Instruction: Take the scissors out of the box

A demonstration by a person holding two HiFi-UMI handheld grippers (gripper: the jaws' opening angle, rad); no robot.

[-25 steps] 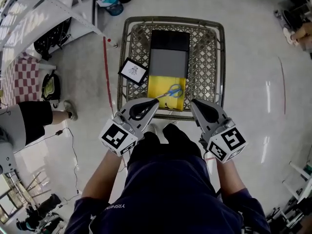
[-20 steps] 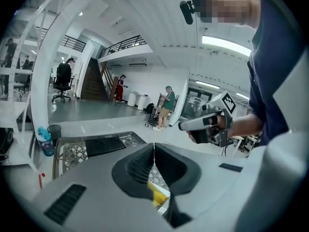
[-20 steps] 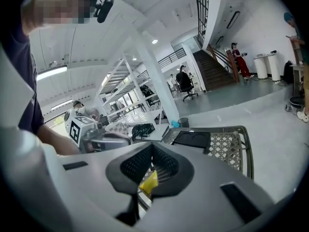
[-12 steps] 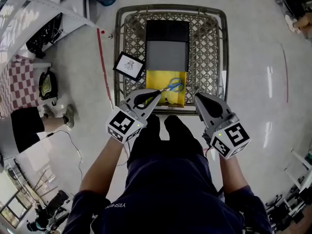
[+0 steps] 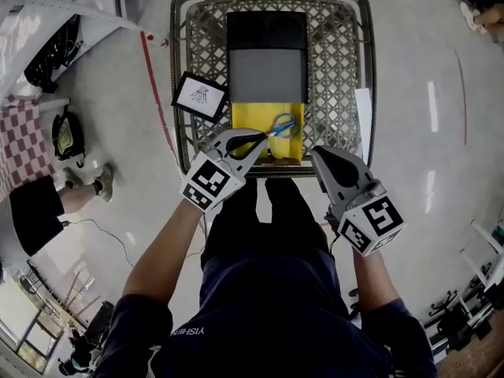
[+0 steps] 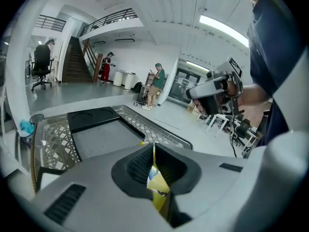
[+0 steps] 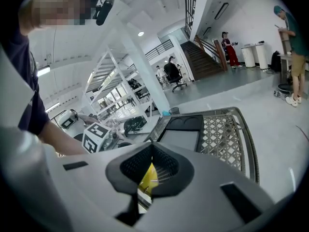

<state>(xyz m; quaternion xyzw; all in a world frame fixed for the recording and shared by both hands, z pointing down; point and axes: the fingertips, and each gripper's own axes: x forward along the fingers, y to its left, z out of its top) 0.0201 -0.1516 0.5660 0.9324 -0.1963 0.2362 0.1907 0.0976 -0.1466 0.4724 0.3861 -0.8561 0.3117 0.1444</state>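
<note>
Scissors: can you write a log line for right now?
scissors in yellow box | left gripper shut, near scissors | right gripper shut

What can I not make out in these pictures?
Tip of the scissors: head view, the left gripper covers it, so a grip is unclear.
Inside of the yellow box, both gripper views: the shut jaws hide nearly all.
Drawing on the framed card: head view, too small.

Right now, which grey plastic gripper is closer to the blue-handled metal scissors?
Left. The left gripper has its tip right beside the blue-handled metal scissors; the right gripper sits farther off, nearer the person.
</note>
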